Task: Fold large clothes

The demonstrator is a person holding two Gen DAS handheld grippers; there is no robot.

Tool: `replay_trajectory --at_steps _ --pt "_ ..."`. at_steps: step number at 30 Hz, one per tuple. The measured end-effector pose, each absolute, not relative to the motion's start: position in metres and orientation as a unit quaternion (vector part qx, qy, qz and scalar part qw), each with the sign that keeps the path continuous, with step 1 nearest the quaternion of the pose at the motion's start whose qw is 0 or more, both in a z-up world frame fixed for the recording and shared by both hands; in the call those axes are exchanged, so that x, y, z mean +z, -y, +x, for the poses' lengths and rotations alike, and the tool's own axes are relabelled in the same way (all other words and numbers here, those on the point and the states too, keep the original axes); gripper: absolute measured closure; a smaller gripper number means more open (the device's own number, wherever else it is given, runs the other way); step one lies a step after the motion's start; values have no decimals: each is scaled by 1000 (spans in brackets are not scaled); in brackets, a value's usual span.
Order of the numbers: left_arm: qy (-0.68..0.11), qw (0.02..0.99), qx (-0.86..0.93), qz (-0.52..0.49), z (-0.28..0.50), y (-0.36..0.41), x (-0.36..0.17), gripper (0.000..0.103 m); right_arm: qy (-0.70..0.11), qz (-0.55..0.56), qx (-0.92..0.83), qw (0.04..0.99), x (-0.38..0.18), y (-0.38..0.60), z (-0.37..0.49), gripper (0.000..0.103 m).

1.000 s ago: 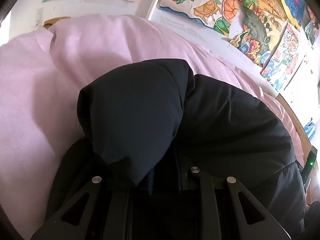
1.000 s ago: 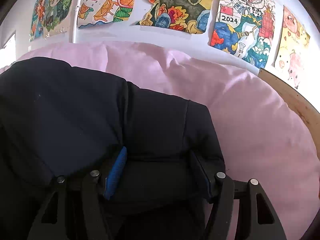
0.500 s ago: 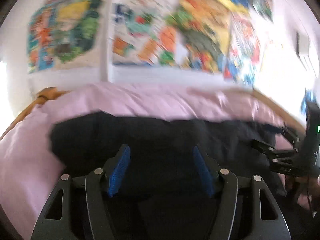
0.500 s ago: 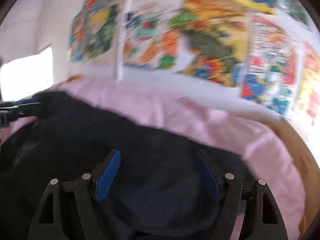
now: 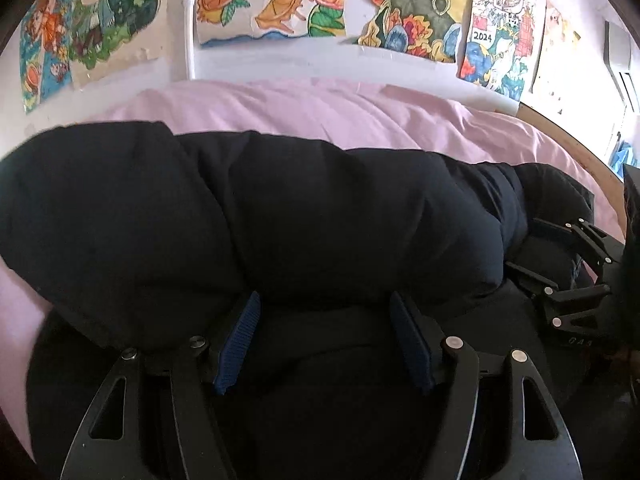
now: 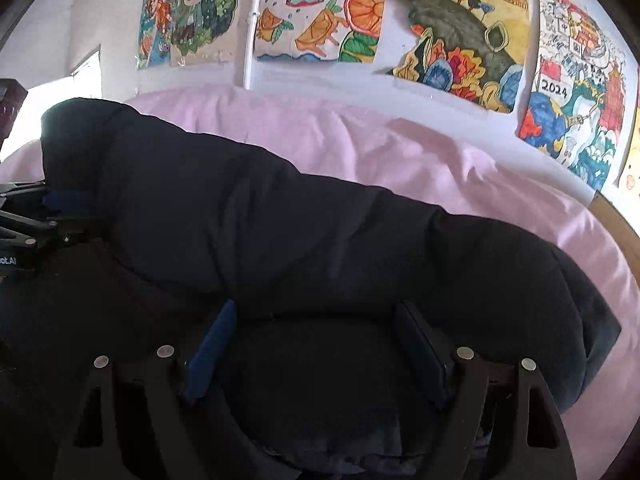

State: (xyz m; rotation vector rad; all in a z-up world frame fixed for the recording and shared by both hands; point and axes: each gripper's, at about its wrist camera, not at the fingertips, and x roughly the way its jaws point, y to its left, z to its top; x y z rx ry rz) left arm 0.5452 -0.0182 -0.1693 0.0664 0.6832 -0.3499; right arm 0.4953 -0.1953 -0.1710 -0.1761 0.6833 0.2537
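Your left gripper has its blue pads apart and the jaws are opening; the black padded jacket bulges between them, but the pads do not press it. Your right gripper is the same, jaws opening around a fold of the jacket, not clamped. The jacket lies as a long roll across the pink bed cover. Behind the jacket, coloured drawings hang on the wall.
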Motion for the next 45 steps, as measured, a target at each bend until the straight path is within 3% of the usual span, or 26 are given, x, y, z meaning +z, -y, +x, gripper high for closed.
replay_trajectory --at_steps 8,24,27,30,36,39,43,45 --pt "-327 928 -175 34 545 18 -173 39 -339 -94 124 928 -178 193 503 23" --pt "-355 917 -179 -2 465 -24 -102 35 -328 -44 152 931 -65 248 424 13" --pt "-365 914 -179 -12 441 -34 -88 35 -327 -41 149 932 -43 252 399 5" --pt "-365 912 -185 -22 409 -39 -73 25 -331 -49 165 928 -24 246 366 2" --pt "-351 918 -187 -7 346 -44 -49 20 -341 -99 209 911 -4 223 299 0" --pt "-355 915 -191 9 329 -44 -41 11 -351 -127 240 896 3 215 271 0" --pt "-328 914 -223 86 299 -33 -22 1 -358 -197 258 875 7 204 244 0" --pt "-321 907 -237 136 280 -28 -25 1 -369 -216 256 867 2 200 233 0"
